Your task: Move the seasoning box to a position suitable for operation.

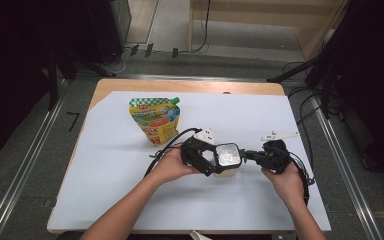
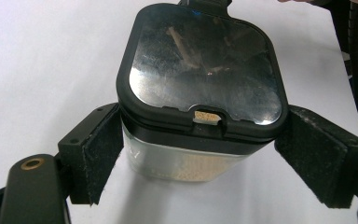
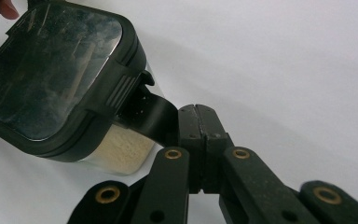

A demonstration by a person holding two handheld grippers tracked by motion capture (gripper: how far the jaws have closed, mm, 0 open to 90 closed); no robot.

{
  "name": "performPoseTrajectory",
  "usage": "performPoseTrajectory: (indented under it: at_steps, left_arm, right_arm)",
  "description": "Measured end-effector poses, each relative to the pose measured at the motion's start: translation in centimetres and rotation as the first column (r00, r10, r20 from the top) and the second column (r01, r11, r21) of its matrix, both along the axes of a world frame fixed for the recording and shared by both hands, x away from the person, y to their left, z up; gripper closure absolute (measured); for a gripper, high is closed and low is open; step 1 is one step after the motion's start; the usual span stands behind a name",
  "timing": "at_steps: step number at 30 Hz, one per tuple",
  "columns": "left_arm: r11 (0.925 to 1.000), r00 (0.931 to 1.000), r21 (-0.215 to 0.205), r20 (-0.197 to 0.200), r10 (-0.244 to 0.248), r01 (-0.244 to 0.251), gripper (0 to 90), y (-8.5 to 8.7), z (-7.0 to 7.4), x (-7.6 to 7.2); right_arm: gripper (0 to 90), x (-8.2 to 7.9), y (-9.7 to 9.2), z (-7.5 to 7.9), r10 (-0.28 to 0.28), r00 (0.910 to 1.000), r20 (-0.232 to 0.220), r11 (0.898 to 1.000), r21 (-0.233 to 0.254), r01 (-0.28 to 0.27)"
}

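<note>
My left gripper (image 2: 200,154), jaws wide, is straddling the container (image 2: 200,84) w/o pressing it; my right gripper (image 3: 199,116) is pinching its handle tab (image 3: 151,114).

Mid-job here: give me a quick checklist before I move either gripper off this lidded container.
1. Container upright on the white sheet: ok.
2. Lid seated all round: cannot tell; far edge hidden.
3. Left gripper pads free of the container walls: ok, small gaps both sides.
4. Right gripper shut on the handle: ok.
5. Pouch away from both hands: ok.
</note>
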State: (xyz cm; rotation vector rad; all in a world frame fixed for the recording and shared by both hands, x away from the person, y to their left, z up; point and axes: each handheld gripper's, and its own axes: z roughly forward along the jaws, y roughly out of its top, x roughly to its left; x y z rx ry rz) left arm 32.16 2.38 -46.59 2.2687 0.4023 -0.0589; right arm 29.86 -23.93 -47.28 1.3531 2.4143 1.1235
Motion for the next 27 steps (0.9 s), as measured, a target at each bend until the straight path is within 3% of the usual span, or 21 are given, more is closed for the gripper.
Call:
performPoseTrajectory:
  at_steps: [17,23,27]
  left_arm:
    - [0.9997,0.9997,0.020,-0.017,0.017,-0.017,17.1,-0.2,0.6,-0.1]
    - [0.9998,0.9999,0.016,0.001,0.013,-0.013,17.0,-0.2,1.1,-0.2]
    - [0.9994,0.9999,0.035,0.014,0.005,-0.005,17.1,-0.4,1.6,-0.2]
  right_arm:
    - [90.0,0.0,0.1,0.0,0.000,1.0000,0.000,1.000,-0.001,0.000]
    - [90.0,0.0,0.1,0.0,-0.001,1.0000,-0.001,1.000,-0.002,0.001]
    - [90.0,0.0,0.1,0.0,0.000,1.0000,-0.001,1.000,-0.004,0.000]
